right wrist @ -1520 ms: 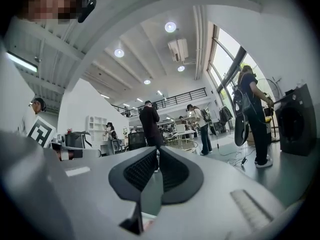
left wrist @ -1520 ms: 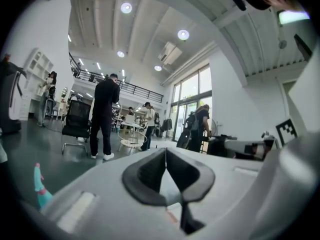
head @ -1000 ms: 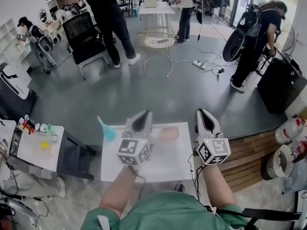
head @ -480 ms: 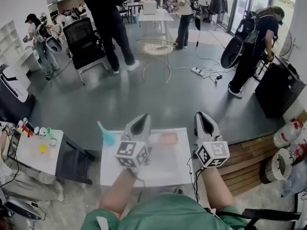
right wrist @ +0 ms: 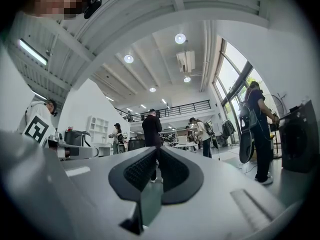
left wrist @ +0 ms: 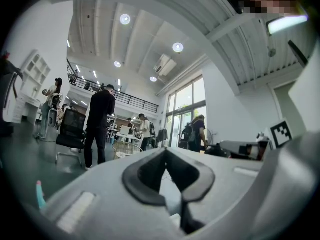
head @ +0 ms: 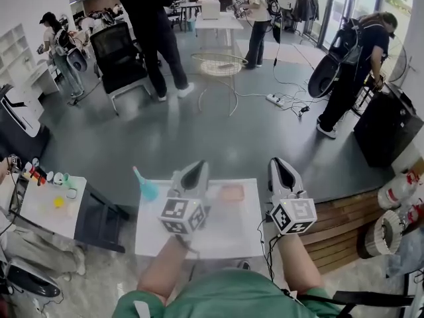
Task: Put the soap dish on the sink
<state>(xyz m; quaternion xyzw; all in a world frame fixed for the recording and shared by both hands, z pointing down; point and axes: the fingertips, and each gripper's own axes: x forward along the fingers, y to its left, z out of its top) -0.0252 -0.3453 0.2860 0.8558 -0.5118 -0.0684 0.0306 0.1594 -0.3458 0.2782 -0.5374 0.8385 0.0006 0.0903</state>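
Head view: pink soap dish (head: 232, 192) lies flat on the white counter (head: 225, 234), lower centre of frame, between the left gripper (head: 196, 169) and the right gripper (head: 279, 165). It sits just right of the left jaws and is held by neither. Left gripper view: jaws closed tip to tip, nothing between them, aimed at the room. Right gripper view: jaws likewise together, empty.

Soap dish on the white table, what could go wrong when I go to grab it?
Both the left gripper and right gripper are shut; reaching in like that would likely shove the soap dish. It lies near the far edge of the table, so a push might slide it off.
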